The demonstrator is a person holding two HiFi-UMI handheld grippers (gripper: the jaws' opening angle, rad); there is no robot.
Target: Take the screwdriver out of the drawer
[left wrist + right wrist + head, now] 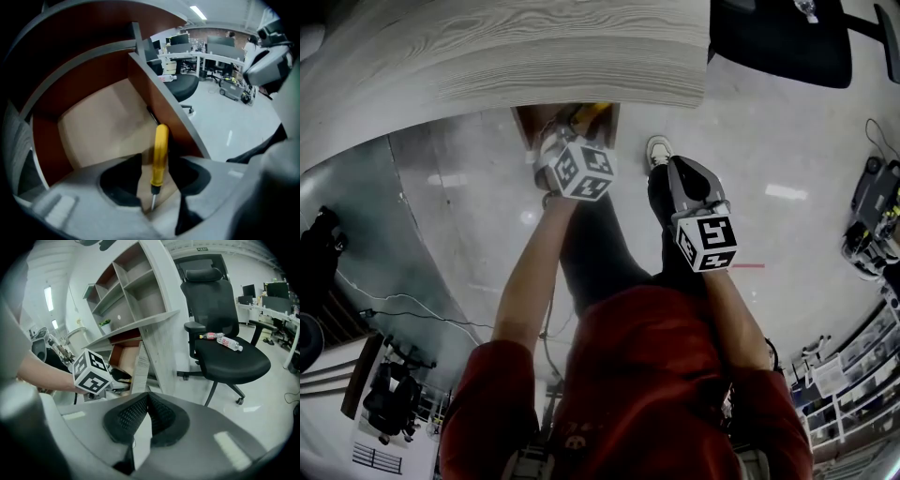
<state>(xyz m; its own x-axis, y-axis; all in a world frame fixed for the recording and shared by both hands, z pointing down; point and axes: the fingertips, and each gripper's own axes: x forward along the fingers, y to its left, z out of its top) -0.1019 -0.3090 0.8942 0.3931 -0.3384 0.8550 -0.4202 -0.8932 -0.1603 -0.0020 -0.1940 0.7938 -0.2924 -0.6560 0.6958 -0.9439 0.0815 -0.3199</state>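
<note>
A screwdriver (159,154) with a yellow handle lies on the pale floor of the open brown drawer (103,122), close to the drawer's right wall, its metal tip toward me. My left gripper (156,164) reaches down into the drawer and is open, one pad on each side of the handle with a gap at both. In the head view the left gripper (567,127) sits in the drawer (530,122) under the desk edge, a bit of yellow screwdriver (592,111) beside it. My right gripper (147,397) hangs outside the drawer, shut on nothing.
The grey wood-grain desk top (506,47) overhangs the drawer. A black office chair (225,352) with two plastic bottles (225,341) on its seat stands to the right. A shelf unit (126,291) rises above the desk. The person's legs and a shoe (658,150) are below.
</note>
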